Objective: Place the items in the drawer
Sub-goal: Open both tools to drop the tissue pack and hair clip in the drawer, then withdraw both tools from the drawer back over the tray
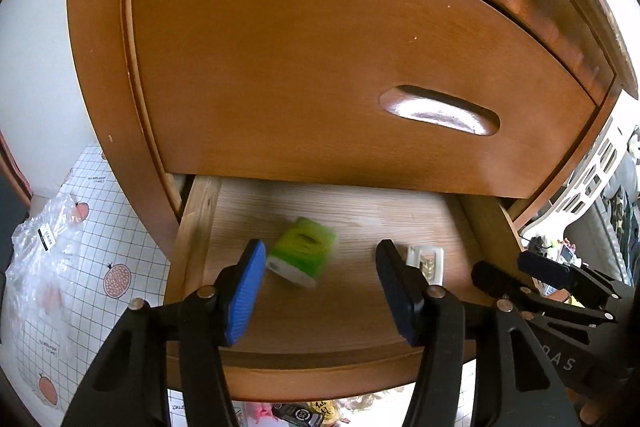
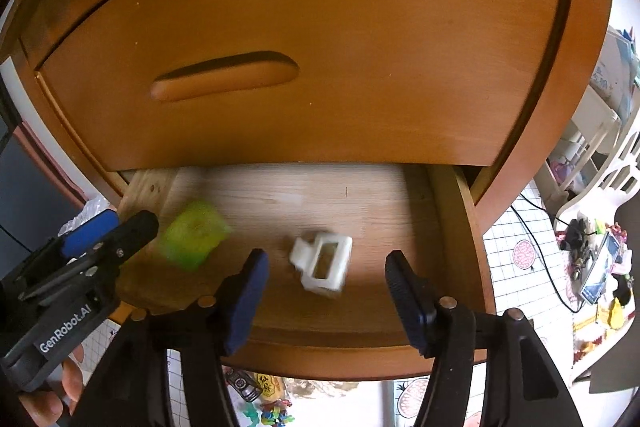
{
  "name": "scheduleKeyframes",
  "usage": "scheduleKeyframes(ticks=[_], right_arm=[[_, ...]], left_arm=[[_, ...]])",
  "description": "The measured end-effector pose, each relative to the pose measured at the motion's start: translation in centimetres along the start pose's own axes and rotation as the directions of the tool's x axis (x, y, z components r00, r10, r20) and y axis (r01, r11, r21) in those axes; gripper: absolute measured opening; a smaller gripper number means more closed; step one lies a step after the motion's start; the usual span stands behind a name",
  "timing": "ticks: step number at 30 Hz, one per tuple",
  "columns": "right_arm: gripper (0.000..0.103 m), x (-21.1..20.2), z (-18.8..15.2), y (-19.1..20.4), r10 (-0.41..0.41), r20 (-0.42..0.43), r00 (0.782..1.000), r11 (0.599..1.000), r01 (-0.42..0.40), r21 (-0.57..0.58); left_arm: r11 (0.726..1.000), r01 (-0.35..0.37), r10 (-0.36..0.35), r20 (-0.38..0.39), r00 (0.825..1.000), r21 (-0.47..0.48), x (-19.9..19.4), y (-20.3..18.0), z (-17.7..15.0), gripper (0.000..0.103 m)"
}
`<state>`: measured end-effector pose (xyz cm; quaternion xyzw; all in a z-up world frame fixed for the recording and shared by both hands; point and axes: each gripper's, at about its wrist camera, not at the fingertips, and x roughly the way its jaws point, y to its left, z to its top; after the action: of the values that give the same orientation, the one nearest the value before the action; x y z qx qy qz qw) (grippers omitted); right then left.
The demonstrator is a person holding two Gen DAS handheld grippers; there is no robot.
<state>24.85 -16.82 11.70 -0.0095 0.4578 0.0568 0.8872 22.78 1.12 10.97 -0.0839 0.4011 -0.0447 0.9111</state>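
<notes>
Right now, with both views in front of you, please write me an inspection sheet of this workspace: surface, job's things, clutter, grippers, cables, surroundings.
Surface: open lower drawer of a wooden cabinet, pale wood floor; upper drawer shut.
Job's things: green item and white clip, both blurred, inside the drawer and apart from each other, green one nearer the left wall.
Clutter: plastic bag on the patterned floor mat; small packets under the drawer front.
Grippers: left gripper open, nothing between its fingers; right gripper open, likewise empty.
Cables: black cable on the mat at the right.
Surroundings: white rack at the right; white wall at the left.
</notes>
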Motion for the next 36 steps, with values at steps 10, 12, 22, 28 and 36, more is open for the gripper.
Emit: scheduleKeyframes(ticks=[10, 12, 22, 28, 36], right_arm=[[0.088, 0.4, -0.1, -0.5, -0.004, 0.002, 1.000, 1.000, 0.004, 0.031], [0.098, 0.5, -0.2, -0.7, 0.004, 0.001, 1.000, 0.999, -0.004, 0.044], [0.103, 0.3, -0.5, -1.4, 0.003, 0.017, 1.000, 0.997, -0.004, 0.072], [0.103, -0.1, -0.6, -1.6, 0.005, 0.028, 1.000, 0.996, -0.007, 0.090], [0.103, -2.7, -0.6, -1.0, 0.005, 0.103, 0.995, 0.997, -0.013, 0.073]], left_arm=[[0.998, -0.049, 0.049, -0.006, 0.999, -0.030, 0.5, 0.9, 0.1, 0.079], [0.998, -0.052, 0.052, -0.001, 0.999, -0.033, 0.6, 1.0, 0.1, 0.080], [0.996, -0.077, 0.078, 0.045, 0.996, -0.040, -0.1, 1.4, -0.1, 0.103], [0.996, -0.073, 0.077, 0.074, 0.994, -0.049, -0.8, 1.6, -0.1, 0.103], [0.996, -0.062, 0.070, 0.134, 0.989, -0.060, -3.7, 1.6, -0.4, 0.103]])
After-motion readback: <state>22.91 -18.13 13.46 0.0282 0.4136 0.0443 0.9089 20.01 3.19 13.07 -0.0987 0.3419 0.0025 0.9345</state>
